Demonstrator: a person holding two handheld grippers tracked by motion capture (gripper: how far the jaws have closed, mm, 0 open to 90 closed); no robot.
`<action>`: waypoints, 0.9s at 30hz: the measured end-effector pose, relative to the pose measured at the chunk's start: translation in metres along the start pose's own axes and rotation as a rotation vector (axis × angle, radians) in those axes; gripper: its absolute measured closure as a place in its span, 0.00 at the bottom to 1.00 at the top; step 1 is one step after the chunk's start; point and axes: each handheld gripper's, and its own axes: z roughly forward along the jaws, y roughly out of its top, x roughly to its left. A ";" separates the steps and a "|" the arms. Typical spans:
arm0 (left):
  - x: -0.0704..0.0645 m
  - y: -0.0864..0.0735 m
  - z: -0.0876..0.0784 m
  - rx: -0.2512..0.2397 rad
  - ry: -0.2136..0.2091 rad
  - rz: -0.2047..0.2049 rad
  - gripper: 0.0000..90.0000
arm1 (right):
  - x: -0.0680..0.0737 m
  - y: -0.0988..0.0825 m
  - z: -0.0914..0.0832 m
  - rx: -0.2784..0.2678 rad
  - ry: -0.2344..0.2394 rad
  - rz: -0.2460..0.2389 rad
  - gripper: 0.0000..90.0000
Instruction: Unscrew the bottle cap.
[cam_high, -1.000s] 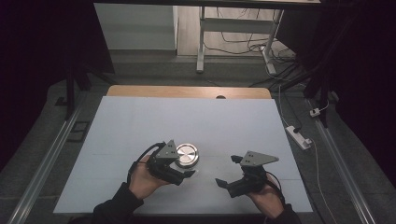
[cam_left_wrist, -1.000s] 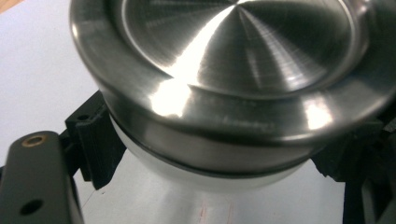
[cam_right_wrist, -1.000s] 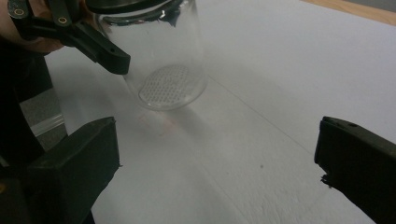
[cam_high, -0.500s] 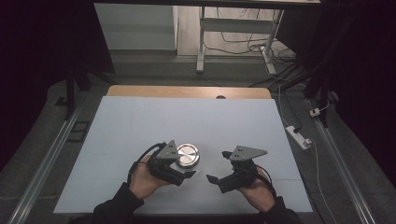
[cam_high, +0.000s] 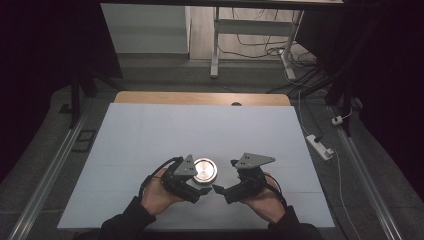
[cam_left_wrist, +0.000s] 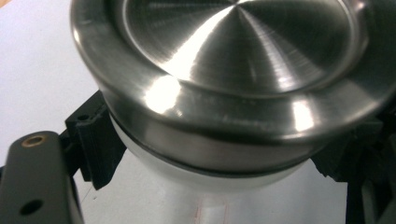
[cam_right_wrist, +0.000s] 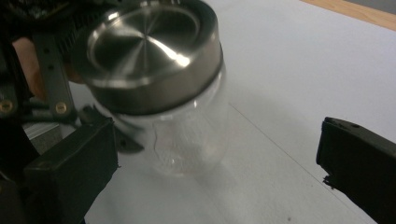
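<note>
My left gripper (cam_high: 199, 184) is clamped on the glass jar (cam_right_wrist: 187, 135) just under its steel lid (cam_high: 204, 170). My right gripper (cam_high: 220, 192), jaws apart, sits beside it; the lid is still on.

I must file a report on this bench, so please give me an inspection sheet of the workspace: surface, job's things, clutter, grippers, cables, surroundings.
Surface: pale table with a wooden strip at the far edge.
Job's things: clear glass jar with a steel lid, upright on the table.
Clutter: nothing seen on the table.
Grippers: left gripper shut on the jar just under the lid; right gripper open beside the jar, jaws wide, not touching it.
Cables: one black cable loops from the left gripper; loose cables lie on the floor behind.
Surroundings: power strip on the floor at the right; white desk legs beyond; dark room.
</note>
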 end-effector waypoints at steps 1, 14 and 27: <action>-0.001 0.000 0.001 0.003 0.001 0.005 0.18 | 0.000 0.000 0.000 0.000 0.000 0.000 0.00; -0.003 0.002 0.001 0.003 -0.005 0.018 0.18 | 0.011 0.011 0.011 -0.002 0.050 -0.024 0.00; 0.000 0.002 0.003 -0.006 -0.034 -0.019 0.18 | 0.015 0.020 0.015 -0.036 0.067 -0.046 0.05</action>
